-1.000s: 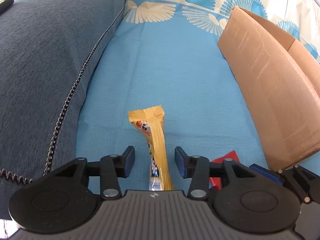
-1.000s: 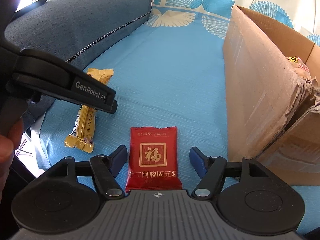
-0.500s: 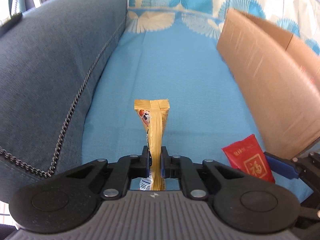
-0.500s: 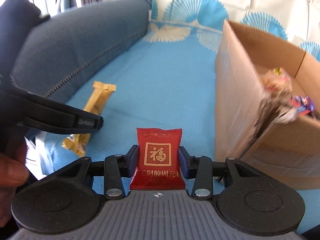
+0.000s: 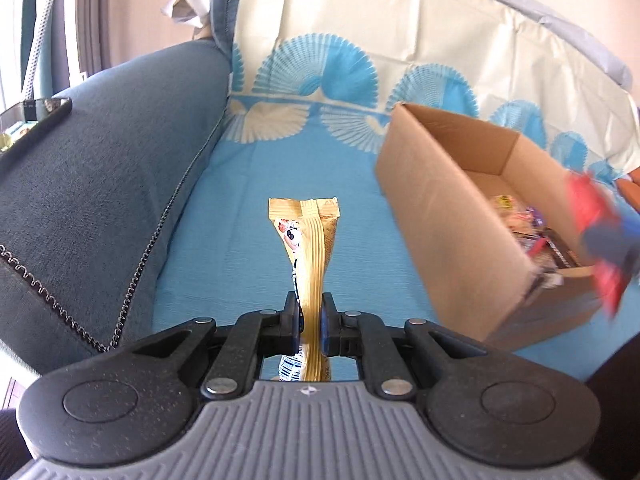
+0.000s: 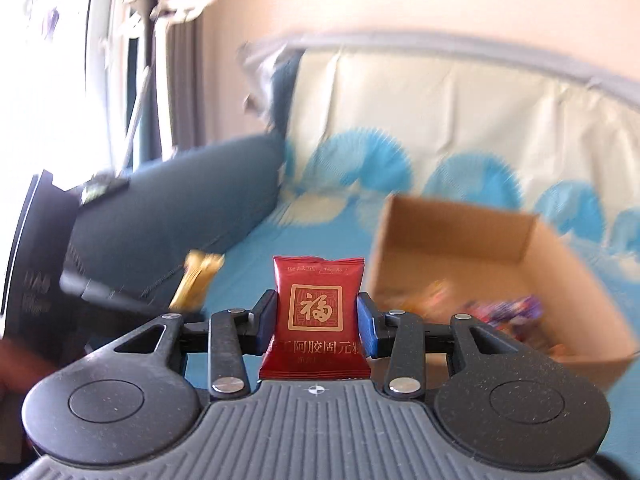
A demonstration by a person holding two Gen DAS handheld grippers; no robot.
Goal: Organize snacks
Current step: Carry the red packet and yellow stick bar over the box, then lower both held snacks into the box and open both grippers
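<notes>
Nearest in the left wrist view, the left gripper (image 5: 309,320) is pinched tight on the long gold foil snack bar (image 5: 310,248), its blue pads pressing the wrapper's narrow middle while the crimped far end stands up above the bright blue patterned cloth (image 5: 248,216) covering the sofa seat. In the right wrist view, the right gripper (image 6: 316,316) is clamped on the flat dark red snack packet (image 6: 316,312), one pad on each side edge, and holds it upright. The packet carries a gold square with the character 福 and a gold line reading 阿胶固元 with further characters partly hidden by the pads.

Just beyond and to the right sits the open brown cardboard box (image 5: 448,216), its near wall between the gold bar and the loose colourful wrapped snacks (image 5: 520,220) inside; their print is too blurred to read. The red packet (image 5: 592,216) and right gripper show as a blur over the box's right edge in the left view.

To the left the dark blue-grey sofa armrest (image 5: 104,152) borders the seat, a chain-like trim along its seam. Open blue cloth lies between armrest and box, running back to the cream backrest cover with blue fan shapes (image 5: 420,40).
</notes>
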